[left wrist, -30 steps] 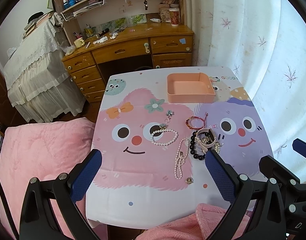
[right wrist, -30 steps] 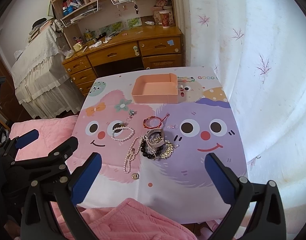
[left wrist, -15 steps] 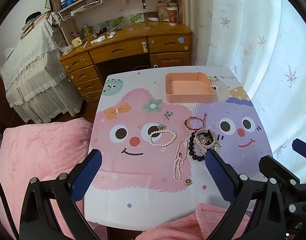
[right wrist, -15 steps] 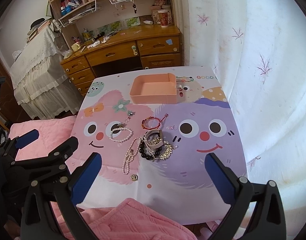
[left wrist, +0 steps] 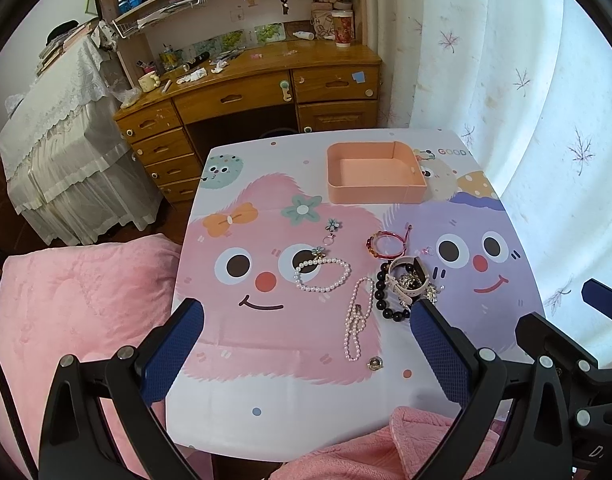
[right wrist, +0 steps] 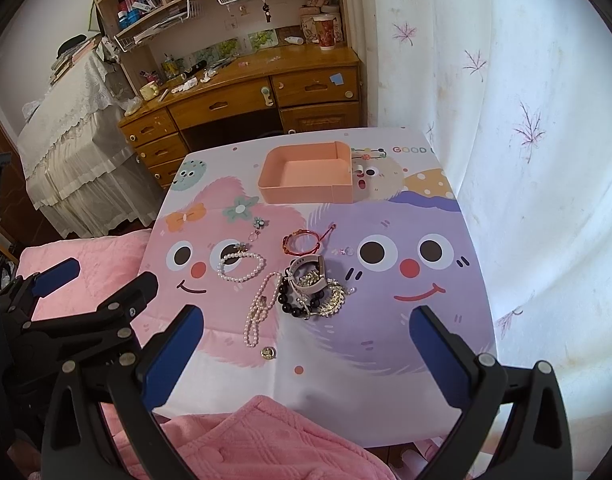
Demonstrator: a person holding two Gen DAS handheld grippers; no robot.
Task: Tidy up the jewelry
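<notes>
Both grippers hover above the near edge of the table, over a pink blanket. The left gripper has its jaws spread wide and holds nothing; the right gripper is likewise released and empty. Judged from this, no piece is yet picked, and both tools are held back for a full view of the work.

Nearest the near edge lies a small gold ring. Just beyond it lies a doubled pearl strand. Beside the strand, toward the table's middle, a black bead bracelet, a beige watch and a gold chain cluster lie tangled and touching; separation will probably be needed. A pearl bracelet lies left of the pile. Farther on lie a red bangle and a flower charm.

The pink tray stands empty near the far edge, well apart from the jewelry; it is the likely destination.

A cartoon-printed cloth covers the table. Beyond the far edge stand a wooden desk with shelves, a lace-covered unit at left, and a curtain at right.
</notes>
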